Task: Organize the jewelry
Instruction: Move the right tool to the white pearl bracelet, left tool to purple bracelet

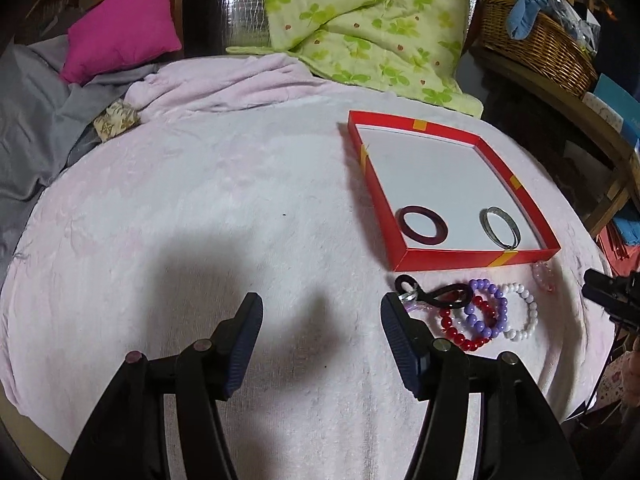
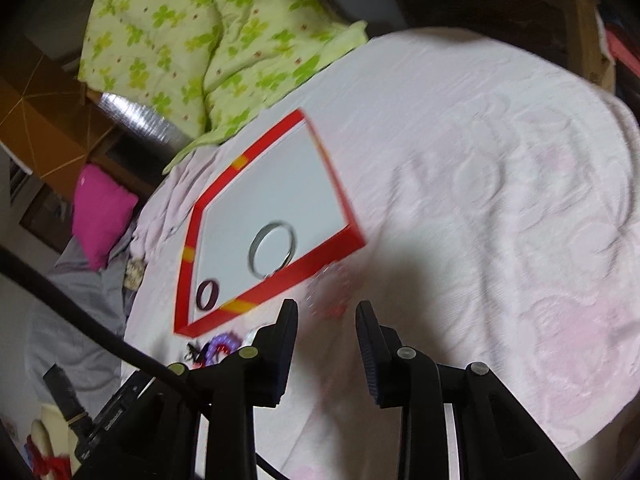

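Note:
A red tray (image 1: 472,259) with a white floor lies on the pale pink blanket. It holds a dark maroon bangle (image 1: 424,227) and a silver bangle (image 1: 500,227). In front of it lie a black hair tie (image 1: 434,295), a red bead bracelet (image 1: 466,330), a purple one (image 1: 490,308), a white one (image 1: 524,312) and a clear pink one (image 1: 545,276). My left gripper (image 1: 322,314) is open and empty, left of the pile. My right gripper (image 2: 326,312) is open and empty, just before the tray's (image 2: 296,276) near edge, over the blurred pink bracelet (image 2: 326,290). The silver bangle (image 2: 273,254) shows there too.
A green clover quilt (image 1: 360,20) and a magenta pillow (image 1: 124,28) lie at the back of the bed. A wicker basket (image 1: 536,44) stands on a wooden shelf at the right. A black cable (image 2: 80,320) crosses the right wrist view's lower left.

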Motion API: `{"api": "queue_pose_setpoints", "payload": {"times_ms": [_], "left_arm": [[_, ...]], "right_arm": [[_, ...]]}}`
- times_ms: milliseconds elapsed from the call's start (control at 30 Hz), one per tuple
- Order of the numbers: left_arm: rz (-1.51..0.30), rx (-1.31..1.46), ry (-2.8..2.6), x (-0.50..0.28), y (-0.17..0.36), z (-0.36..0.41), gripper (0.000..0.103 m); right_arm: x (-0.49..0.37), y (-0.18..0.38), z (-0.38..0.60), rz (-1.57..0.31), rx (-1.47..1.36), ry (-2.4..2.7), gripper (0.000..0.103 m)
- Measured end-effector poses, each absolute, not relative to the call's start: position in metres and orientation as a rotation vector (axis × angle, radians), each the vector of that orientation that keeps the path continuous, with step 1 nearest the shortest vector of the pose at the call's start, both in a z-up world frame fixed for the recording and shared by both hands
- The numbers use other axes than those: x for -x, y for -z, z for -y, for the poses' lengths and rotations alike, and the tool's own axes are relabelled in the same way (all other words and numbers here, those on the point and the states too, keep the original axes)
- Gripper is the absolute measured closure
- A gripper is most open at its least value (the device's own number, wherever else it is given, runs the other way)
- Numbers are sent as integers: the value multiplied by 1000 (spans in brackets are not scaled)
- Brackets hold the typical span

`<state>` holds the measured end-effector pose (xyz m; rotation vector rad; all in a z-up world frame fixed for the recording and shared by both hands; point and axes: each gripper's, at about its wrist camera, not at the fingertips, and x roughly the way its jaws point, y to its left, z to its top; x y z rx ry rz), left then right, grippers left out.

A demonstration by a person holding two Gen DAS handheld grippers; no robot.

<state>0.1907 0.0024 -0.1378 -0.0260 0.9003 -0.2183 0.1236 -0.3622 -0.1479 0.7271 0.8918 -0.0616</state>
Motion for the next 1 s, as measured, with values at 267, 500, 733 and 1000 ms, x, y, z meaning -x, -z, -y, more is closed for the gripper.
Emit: {"api": "queue_pose_setpoints", "payload": {"times_ms": [267, 500, 733, 1000], "left_arm": [[-923, 42, 244, -196, 142, 2, 41], [-917, -101, 286, -188, 146, 29, 41], [-923, -141, 307, -188, 147, 40, 41], [-947, -71, 290, -207, 153, 34, 41]], "right_arm": [[-140, 155, 336, -952, -705, -39, 69], [-143, 157, 327, -992, -660, -64, 63], [-144, 162, 324, -1021, -649, -61, 63], [-149, 164, 310, -1046, -611, -71, 63]]}}
